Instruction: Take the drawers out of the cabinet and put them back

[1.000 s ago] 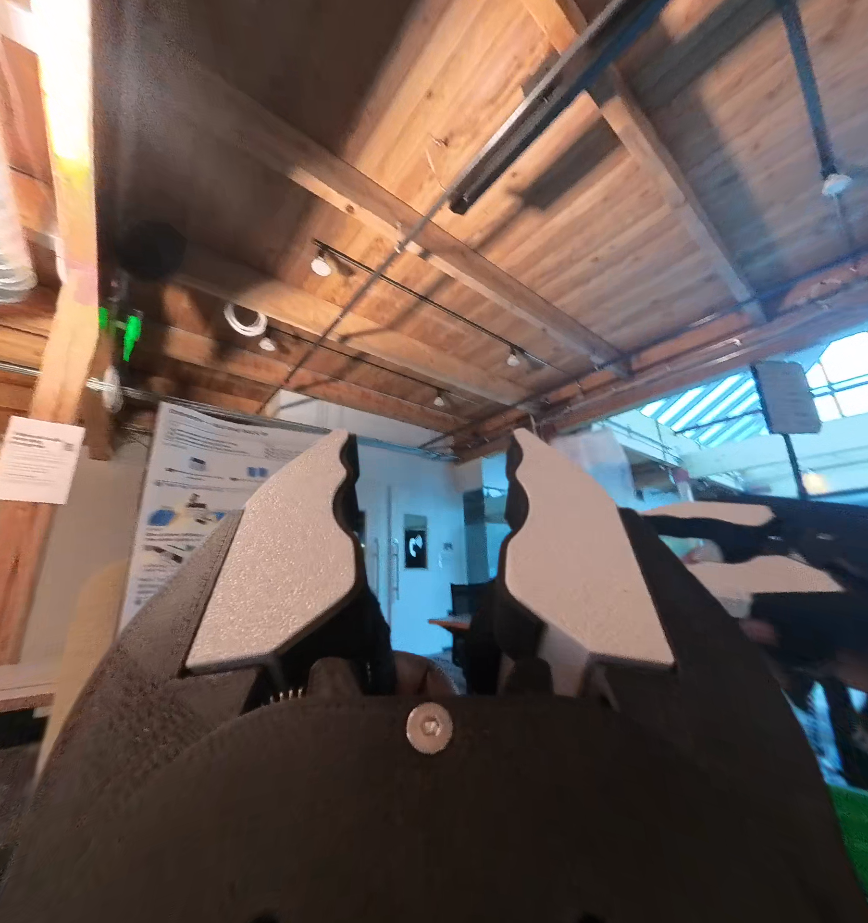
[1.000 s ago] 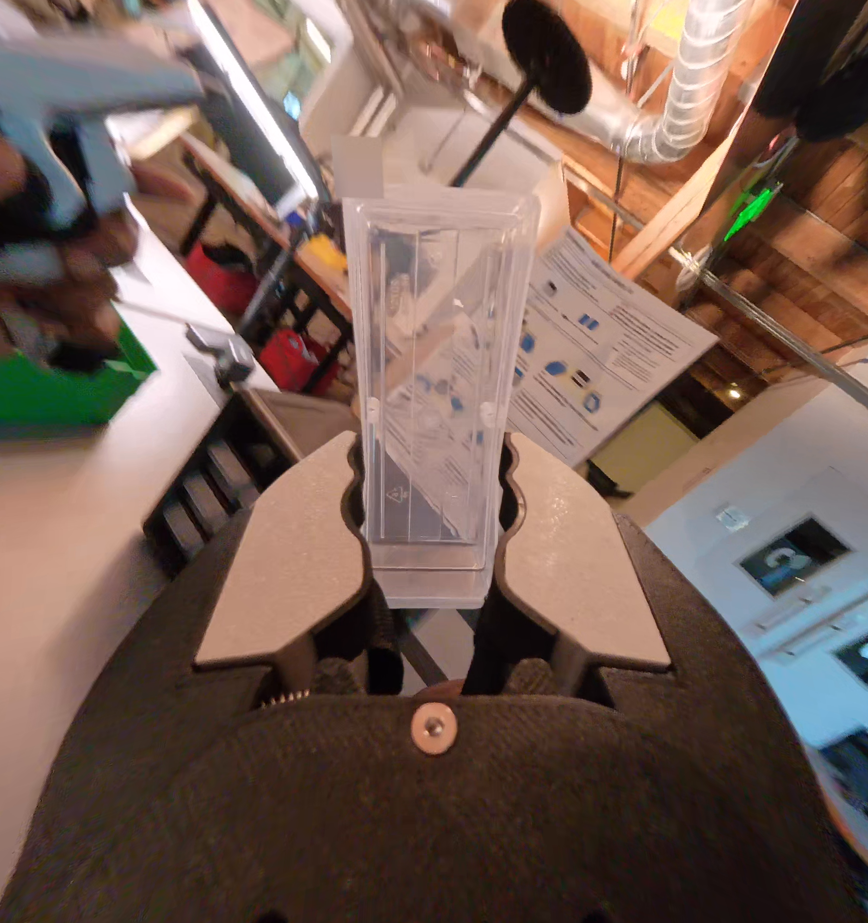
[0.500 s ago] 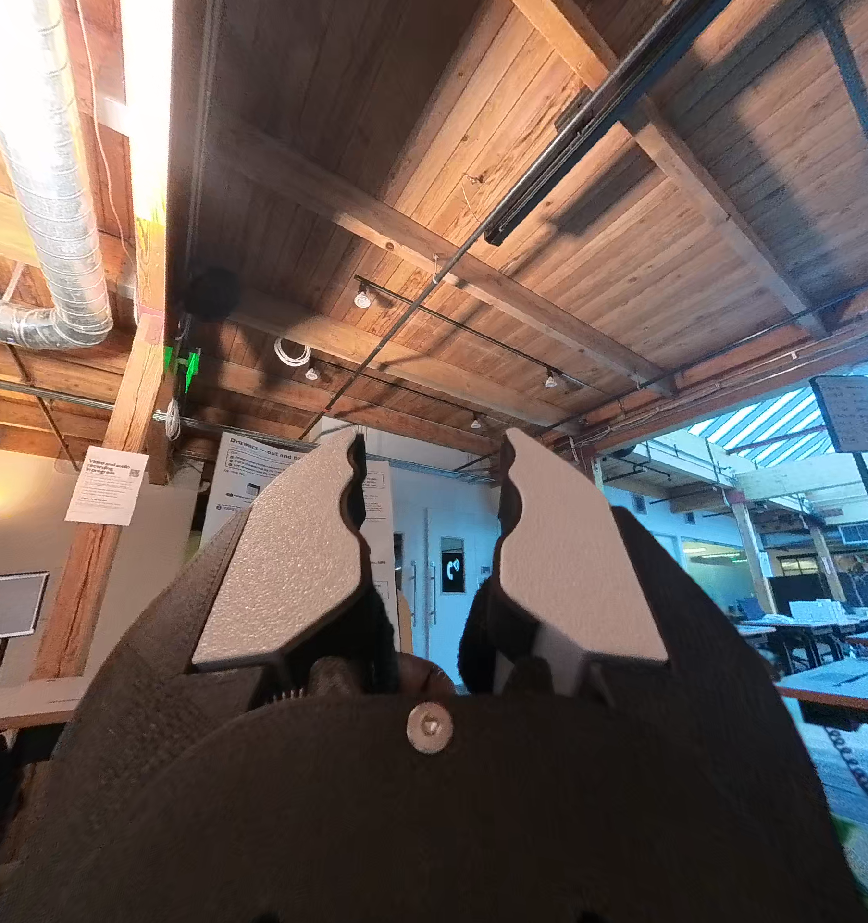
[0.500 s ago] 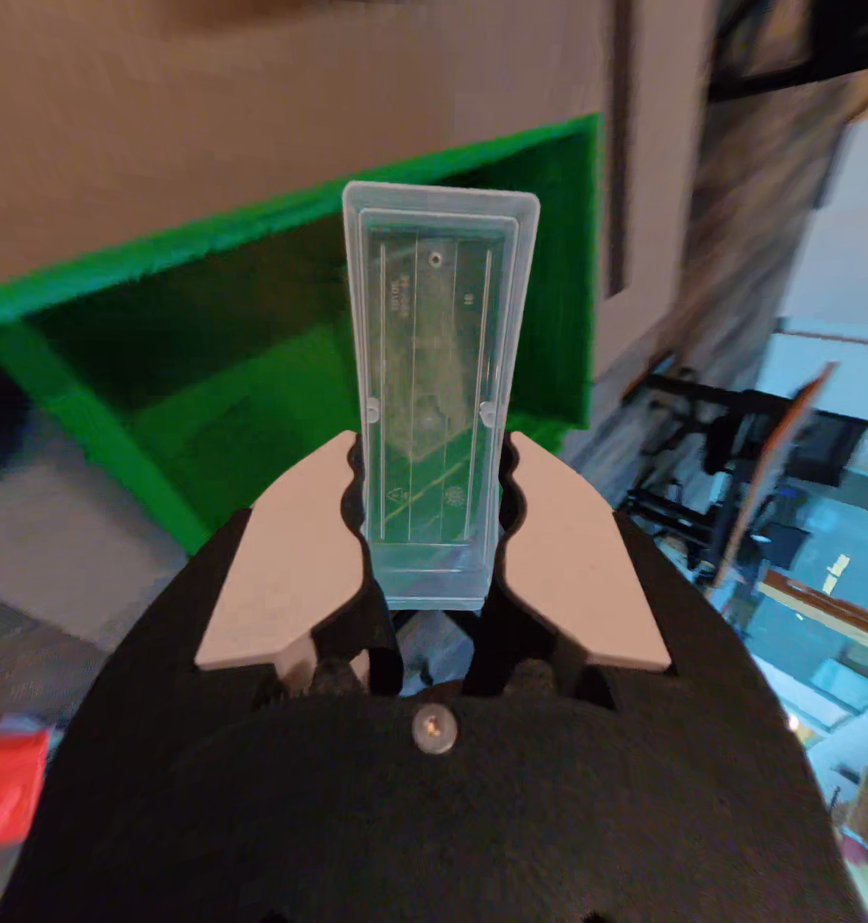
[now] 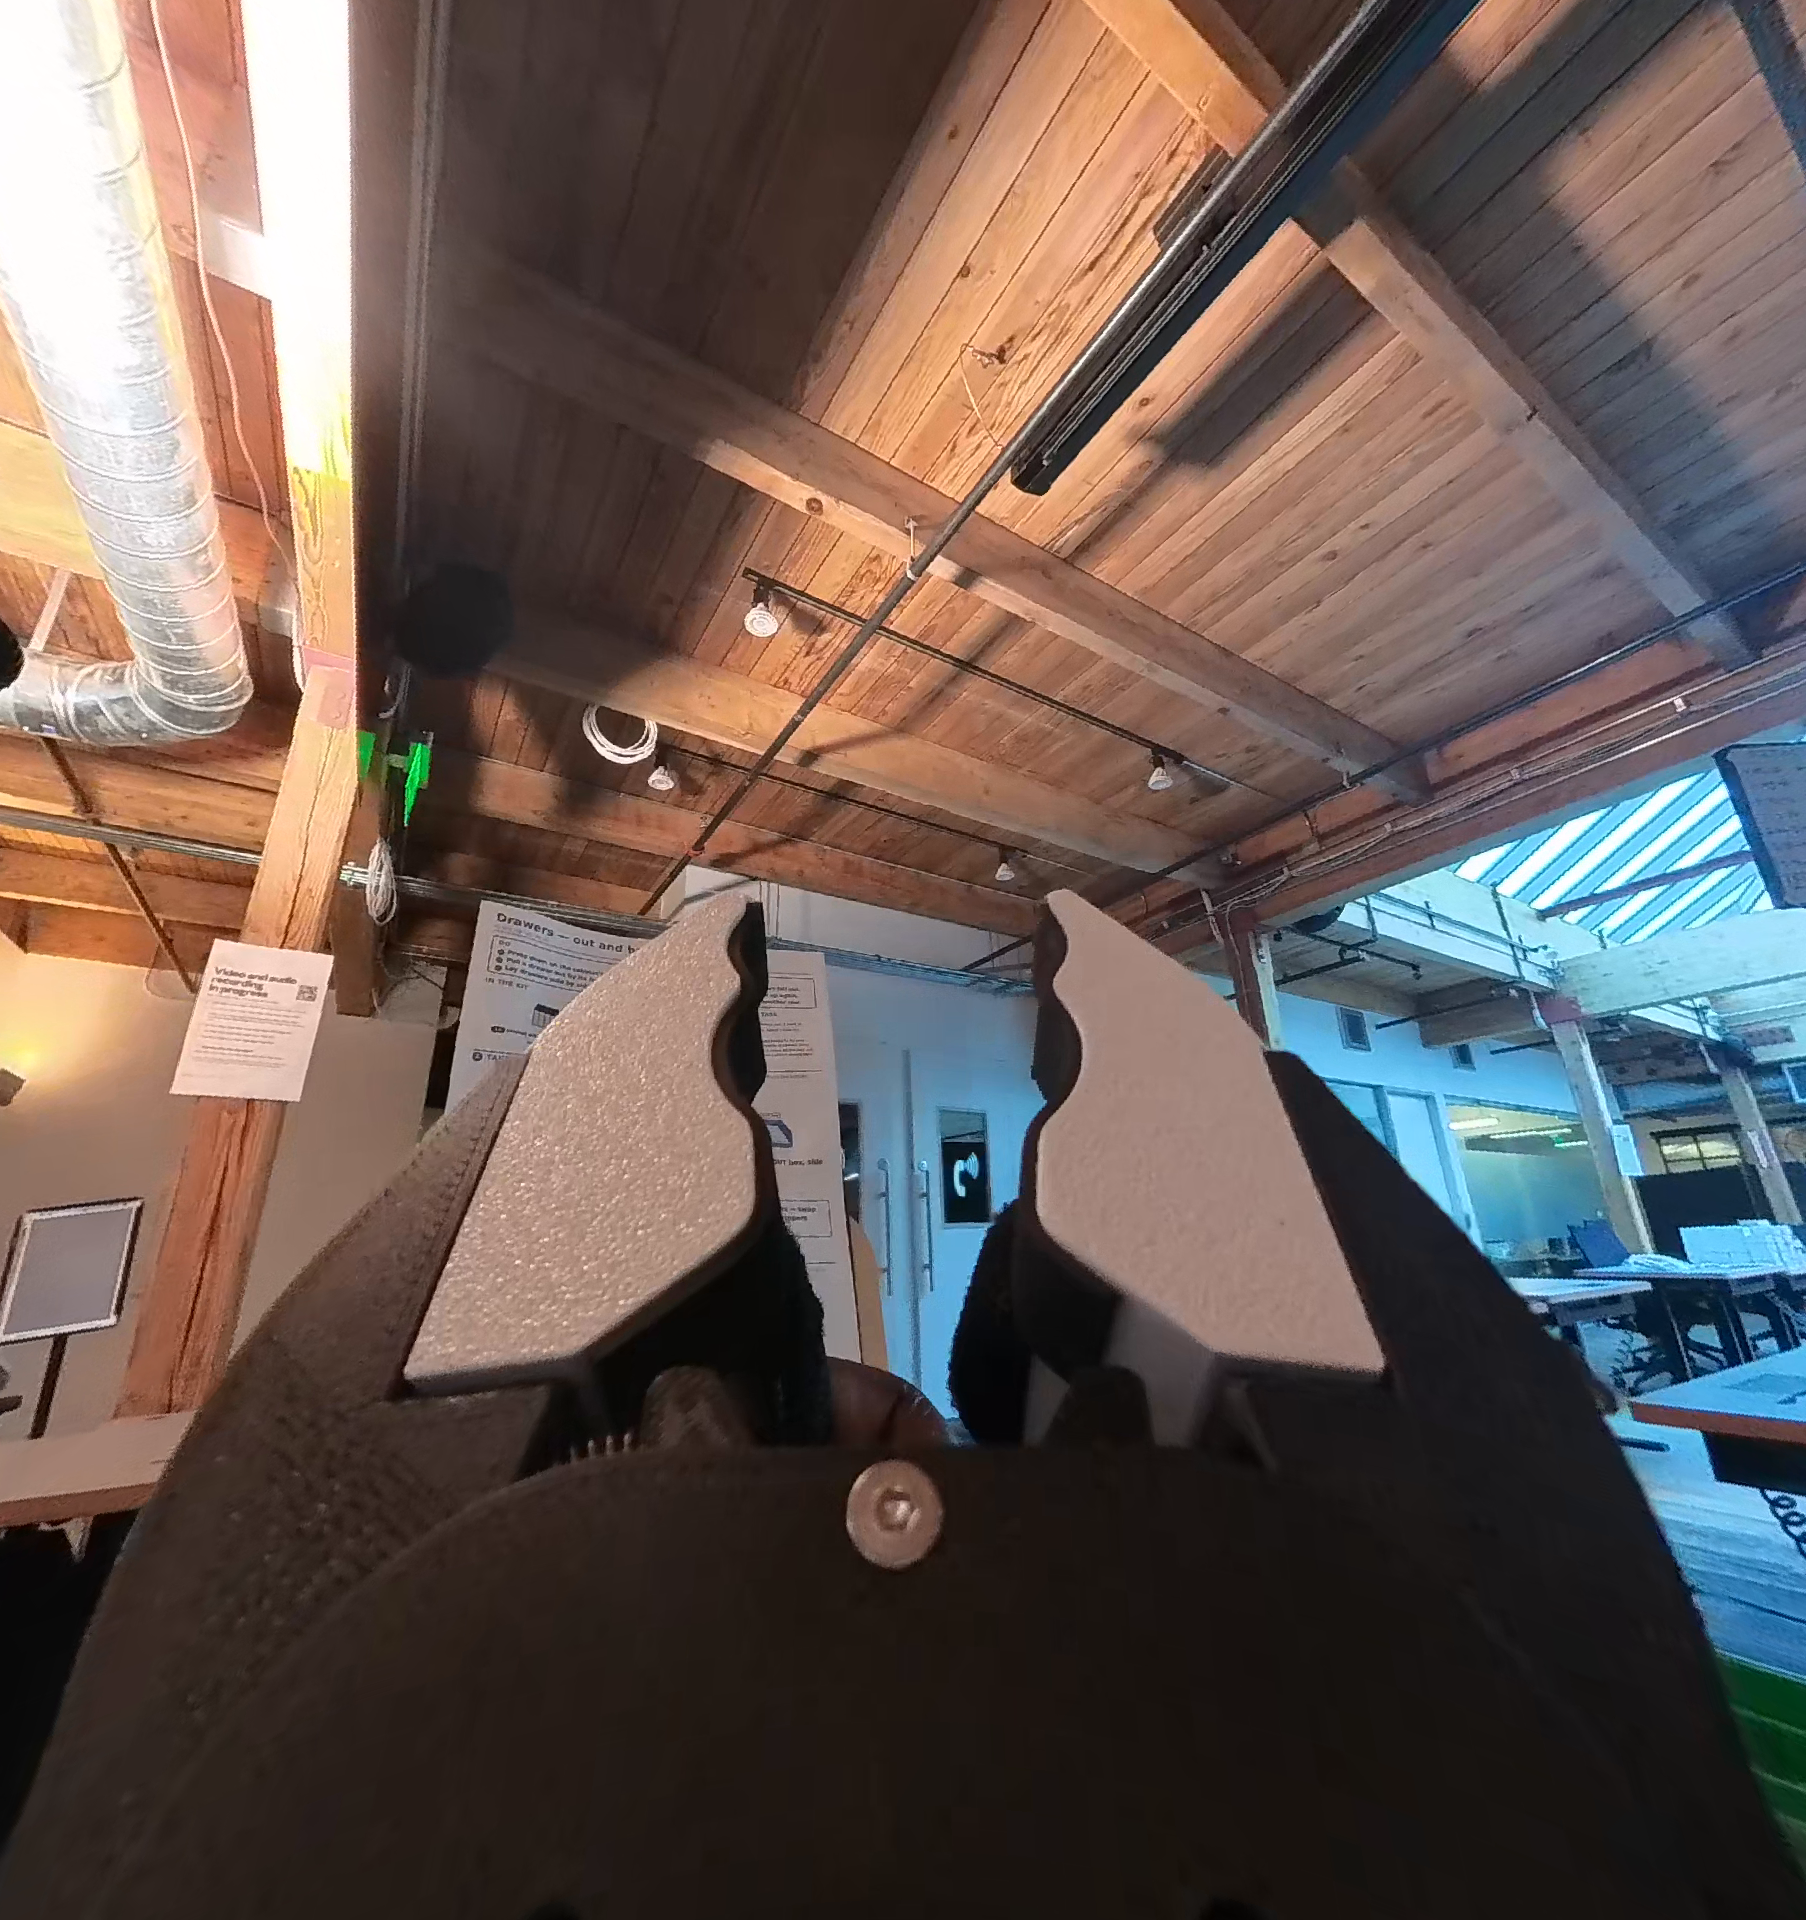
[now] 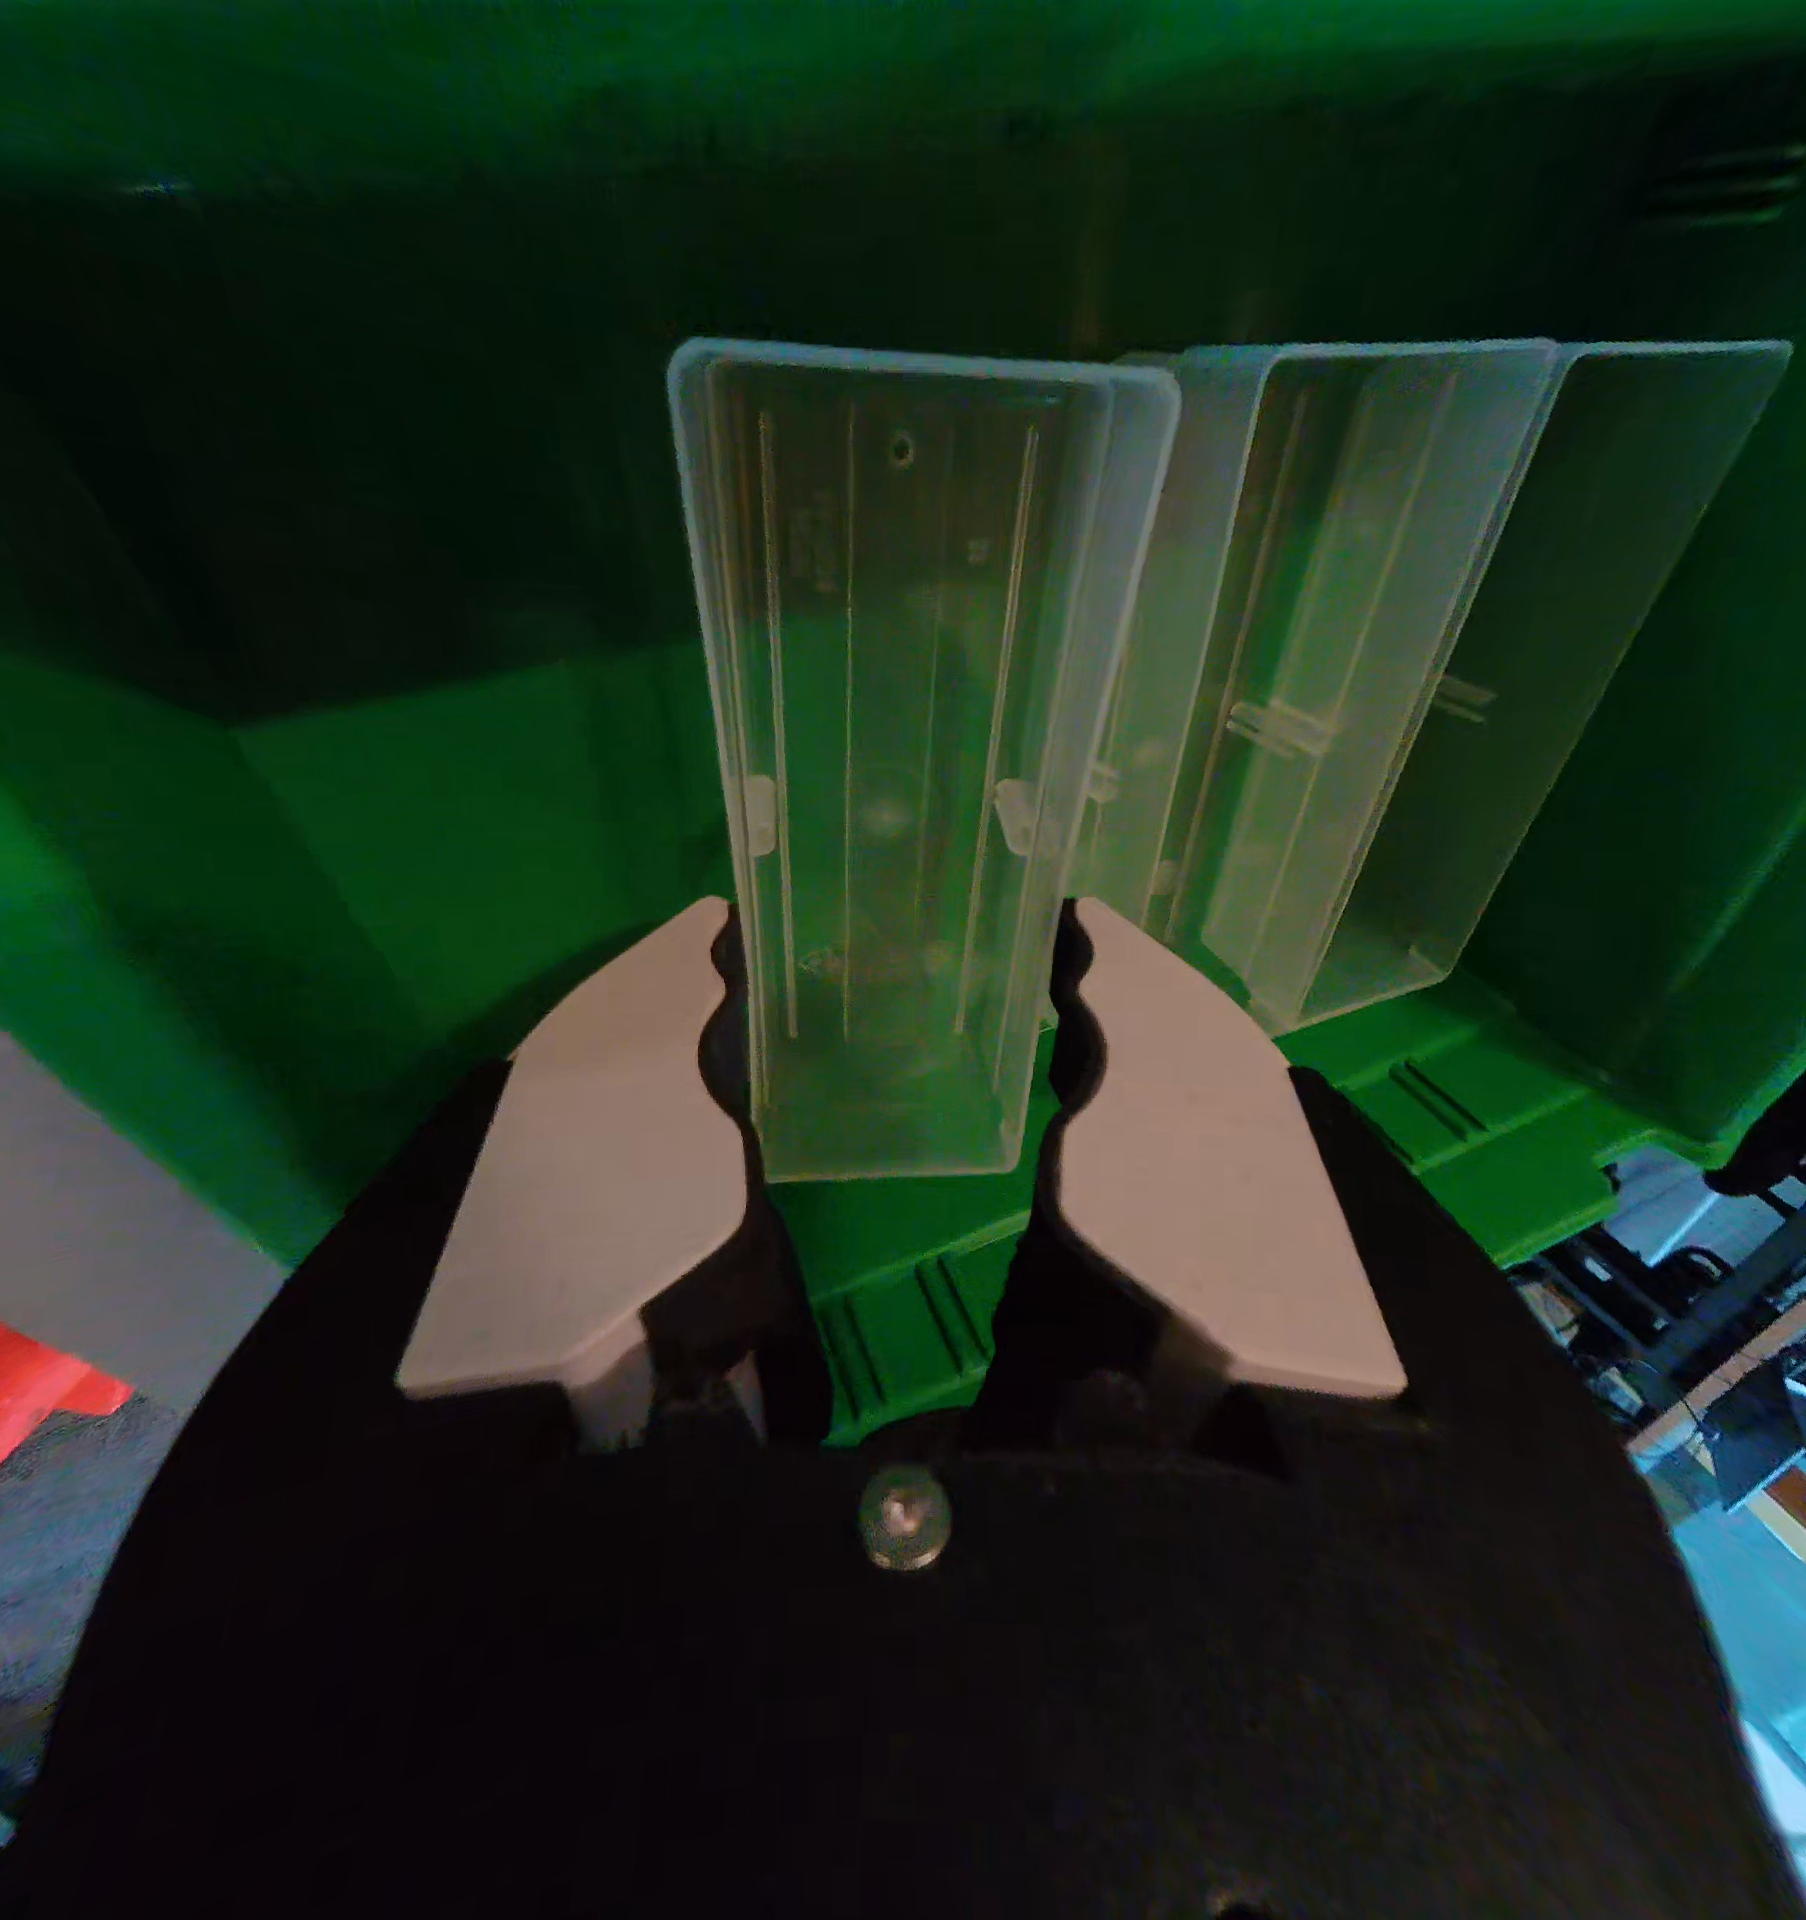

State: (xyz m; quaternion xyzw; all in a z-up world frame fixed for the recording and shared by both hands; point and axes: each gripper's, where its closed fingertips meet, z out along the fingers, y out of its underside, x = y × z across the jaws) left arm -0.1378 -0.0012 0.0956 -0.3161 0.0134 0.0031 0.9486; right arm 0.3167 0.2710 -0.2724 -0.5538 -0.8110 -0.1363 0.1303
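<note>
Right tongs [image 6: 899, 935] pinching clear drawer [image 6: 878, 748] by its near end, long axis pointing away, held inside green bin [image 6: 442, 790]. Second clear drawer [image 6: 1398, 665] already in bin, just right of held one (touching or not: cannot tell). Left tongs [image 5: 897, 935] spread, gripping nothing, aimed up at wooden ceiling [image 5: 982, 312] and silver duct [image 5: 120, 416]. Cabinet out of view.

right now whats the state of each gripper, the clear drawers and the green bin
left gripper: open, empty, pointing up at the ceiling
right gripper: shut on held drawer
held drawer: clear, empty, over the bin
second drawer: empty, lying in the bin
green bin: open, holds the second drawer
</note>
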